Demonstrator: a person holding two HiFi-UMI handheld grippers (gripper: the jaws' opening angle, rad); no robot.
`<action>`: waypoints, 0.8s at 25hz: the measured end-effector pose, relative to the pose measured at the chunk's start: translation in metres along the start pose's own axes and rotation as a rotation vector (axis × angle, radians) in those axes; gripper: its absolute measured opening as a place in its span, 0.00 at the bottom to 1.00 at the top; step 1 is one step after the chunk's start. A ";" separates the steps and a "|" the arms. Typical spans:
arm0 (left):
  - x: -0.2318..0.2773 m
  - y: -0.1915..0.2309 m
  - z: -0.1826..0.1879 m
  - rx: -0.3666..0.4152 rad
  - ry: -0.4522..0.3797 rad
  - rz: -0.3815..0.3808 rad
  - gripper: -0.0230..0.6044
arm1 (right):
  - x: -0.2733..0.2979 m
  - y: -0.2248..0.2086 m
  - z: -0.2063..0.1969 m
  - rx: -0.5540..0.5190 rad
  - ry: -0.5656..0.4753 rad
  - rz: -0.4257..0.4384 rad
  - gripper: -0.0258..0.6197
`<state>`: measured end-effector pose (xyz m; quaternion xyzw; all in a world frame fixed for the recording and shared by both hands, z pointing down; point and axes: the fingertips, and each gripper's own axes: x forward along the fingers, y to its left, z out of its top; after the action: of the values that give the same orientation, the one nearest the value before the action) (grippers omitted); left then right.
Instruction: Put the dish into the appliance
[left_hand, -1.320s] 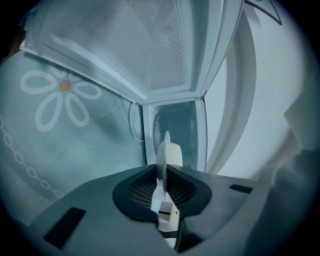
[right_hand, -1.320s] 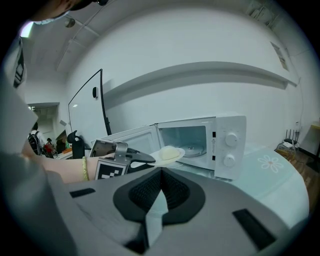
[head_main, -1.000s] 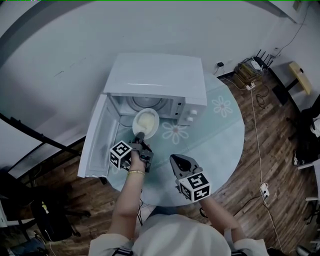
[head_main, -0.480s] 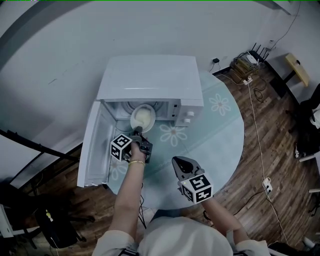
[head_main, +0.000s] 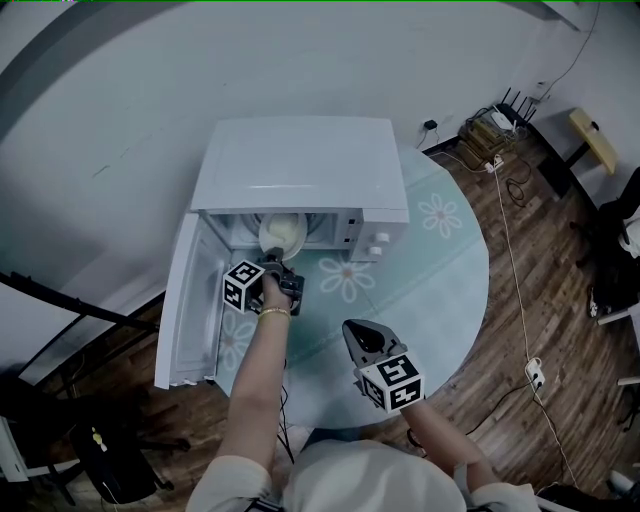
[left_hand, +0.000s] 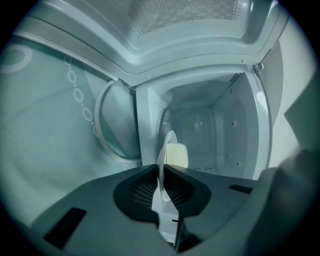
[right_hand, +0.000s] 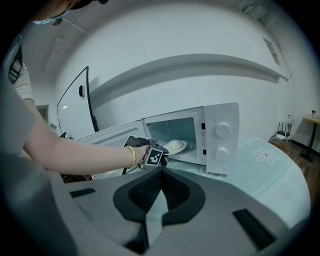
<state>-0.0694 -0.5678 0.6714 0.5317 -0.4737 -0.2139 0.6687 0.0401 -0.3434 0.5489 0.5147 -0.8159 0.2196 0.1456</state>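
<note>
A white dish (head_main: 283, 232) with a pale mound of food on it sits level at the mouth of the white microwave (head_main: 300, 165), half inside the cavity. My left gripper (head_main: 275, 270) is shut on the dish's near rim. In the left gripper view the dish (left_hand: 170, 144) shows edge-on between the jaws of the left gripper (left_hand: 161, 174), with the cavity (left_hand: 215, 130) straight ahead. The right gripper view shows the dish (right_hand: 175, 146) in the opening from the side. My right gripper (head_main: 362, 332) hangs over the table, away from the microwave, shut and holding nothing.
The microwave door (head_main: 185, 300) stands swung wide open to the left. The microwave rests on a round table (head_main: 440, 260) with a flowered cloth. Its two knobs (right_hand: 222, 140) are on the right of the opening. Cables lie on the wooden floor (head_main: 520, 330) at right.
My left gripper has pushed the dish forward from in front of the opening to partly inside the cavity. The right gripper has barely moved.
</note>
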 end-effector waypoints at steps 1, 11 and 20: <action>0.003 -0.001 0.001 0.003 -0.001 0.001 0.11 | 0.001 -0.001 0.000 0.001 0.002 -0.001 0.05; 0.023 -0.009 0.008 0.022 -0.030 0.009 0.11 | 0.003 -0.006 -0.002 0.007 0.013 -0.010 0.05; 0.017 -0.015 0.008 0.062 -0.038 -0.046 0.28 | -0.001 0.001 -0.007 0.000 0.016 -0.004 0.05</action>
<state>-0.0653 -0.5905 0.6650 0.5586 -0.4804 -0.2244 0.6379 0.0401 -0.3386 0.5541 0.5146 -0.8136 0.2236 0.1524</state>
